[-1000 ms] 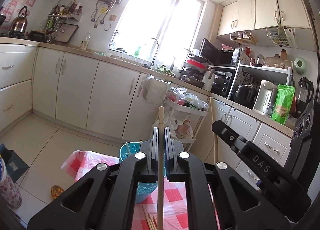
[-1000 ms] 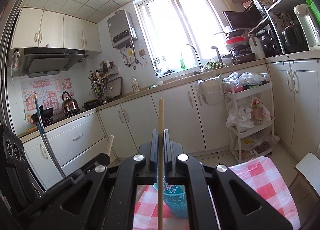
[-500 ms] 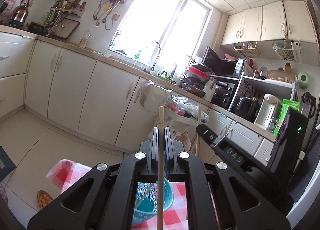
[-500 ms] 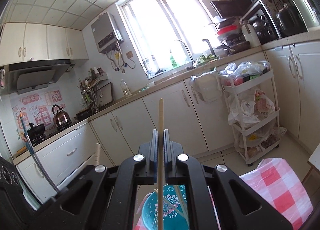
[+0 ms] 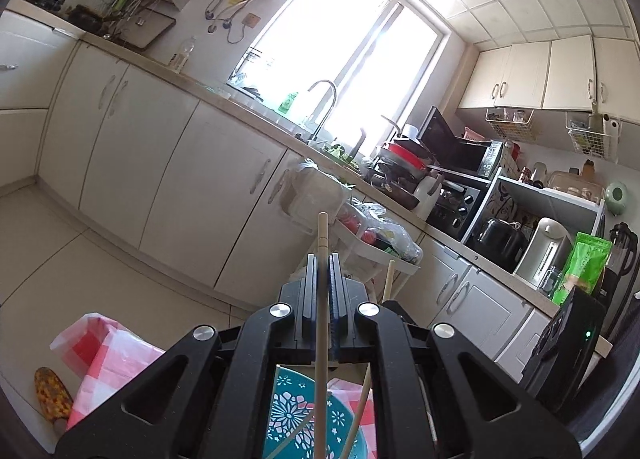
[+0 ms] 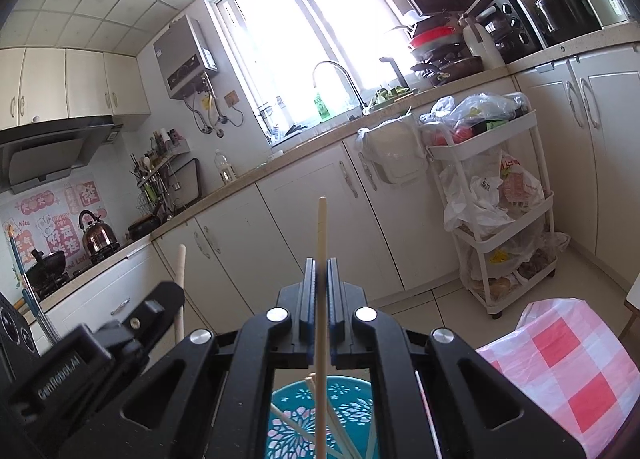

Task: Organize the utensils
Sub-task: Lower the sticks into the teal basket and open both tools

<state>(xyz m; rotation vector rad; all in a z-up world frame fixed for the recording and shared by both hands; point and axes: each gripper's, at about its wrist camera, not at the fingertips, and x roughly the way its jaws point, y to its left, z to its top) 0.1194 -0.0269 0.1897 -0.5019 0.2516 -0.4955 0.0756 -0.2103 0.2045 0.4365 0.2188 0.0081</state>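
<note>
— Where am I in the job?

— Mid-delivery. My left gripper (image 5: 322, 279) is clenched on a chopstick (image 5: 322, 243) standing toward 12 o'clock; my right gripper (image 6: 321, 279) is clenched on another chopstick (image 6: 321, 235). The holder (image 6: 348, 415) sits right below both, at 6 o'clock, with sticks inside.

— Next?

— I'd say lower each tip inside the rim, then release.

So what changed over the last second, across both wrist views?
Both grippers came down over the teal basket, which rose into view beneath each. The left gripper and right gripper stayed shut, each on a chopstick; nothing was released.
</note>
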